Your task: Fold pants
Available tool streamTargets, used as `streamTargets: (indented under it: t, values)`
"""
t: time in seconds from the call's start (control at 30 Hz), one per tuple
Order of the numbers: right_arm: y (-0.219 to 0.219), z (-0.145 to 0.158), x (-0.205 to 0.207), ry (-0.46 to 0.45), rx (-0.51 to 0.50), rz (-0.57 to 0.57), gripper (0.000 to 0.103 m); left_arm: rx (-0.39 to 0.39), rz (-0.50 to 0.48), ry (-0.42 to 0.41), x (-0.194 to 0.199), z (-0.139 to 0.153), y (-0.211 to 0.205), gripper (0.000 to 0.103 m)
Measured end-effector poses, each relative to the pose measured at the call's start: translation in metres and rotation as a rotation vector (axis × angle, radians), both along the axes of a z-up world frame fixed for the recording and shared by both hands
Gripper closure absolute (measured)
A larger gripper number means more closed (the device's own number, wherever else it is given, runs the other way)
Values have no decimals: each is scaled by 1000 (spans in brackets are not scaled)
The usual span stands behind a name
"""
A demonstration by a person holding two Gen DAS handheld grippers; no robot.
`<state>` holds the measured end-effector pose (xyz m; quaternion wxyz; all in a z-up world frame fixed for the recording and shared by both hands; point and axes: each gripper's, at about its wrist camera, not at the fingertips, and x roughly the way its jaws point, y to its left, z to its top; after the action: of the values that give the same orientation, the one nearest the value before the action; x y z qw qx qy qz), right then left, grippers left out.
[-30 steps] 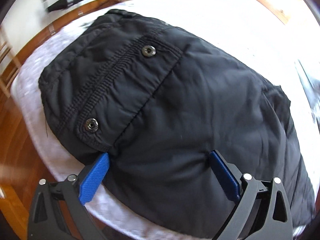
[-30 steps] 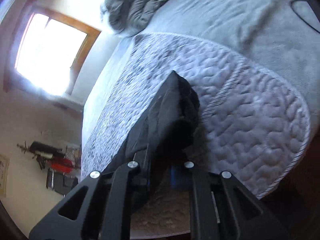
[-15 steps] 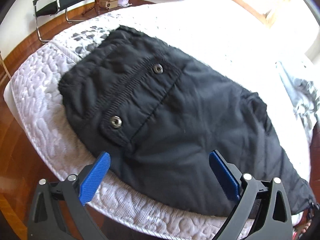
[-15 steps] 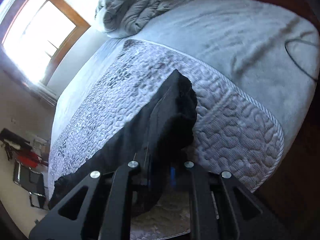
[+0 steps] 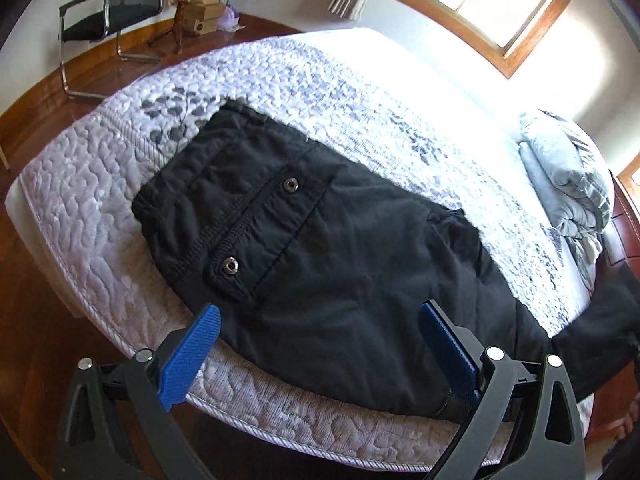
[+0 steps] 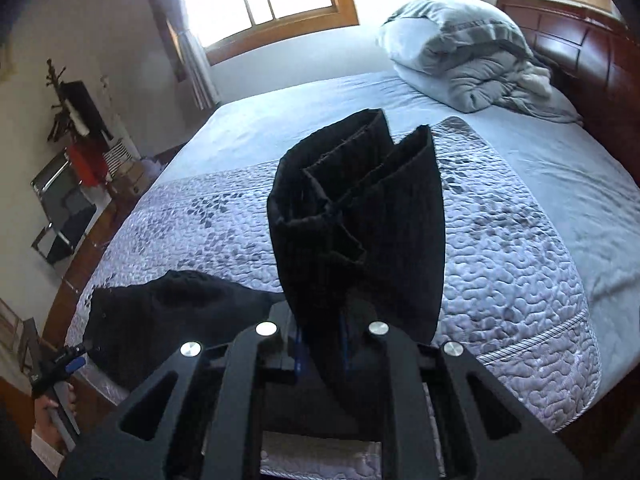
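Black pants (image 5: 320, 264) lie on the quilted bed near its foot edge, waist end with two snap buttons to the left. My left gripper (image 5: 320, 332) is open, blue pads wide apart, held just above the near edge of the pants without touching them. My right gripper (image 6: 322, 344) is shut on the pants' leg ends (image 6: 360, 220), which stand up lifted above the bed. The rest of the pants (image 6: 168, 304) lies flat at lower left in the right wrist view, where the left gripper (image 6: 64, 364) also shows.
The quilted bed cover (image 5: 80, 216) drops off to a wooden floor (image 5: 28, 320) on the near side. A grey pillow and bunched blanket (image 6: 464, 64) lie by the wooden headboard (image 6: 592, 60). A chair (image 5: 112, 16) and coat stand are by the wall.
My left gripper has pulled back and up from the pants, staying open. My right gripper has lifted the leg ends and turned to face up the bed.
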<state>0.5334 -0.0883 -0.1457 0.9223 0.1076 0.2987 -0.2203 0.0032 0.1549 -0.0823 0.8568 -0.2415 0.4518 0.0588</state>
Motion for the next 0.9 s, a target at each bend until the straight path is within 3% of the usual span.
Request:
streamTargets:
  t: [0.2,0.53,0.9]
  values:
    - [47,-32,45,115,-37,91,91,9,17,-30,-11,10,9,4]
    - [103,-101,95,296,-63,191,91,-42,86,-19,-28,-1,31,4]
    - [147,-140,126,375,-90,265,91,-83,111,8,-34,-16,40,4]
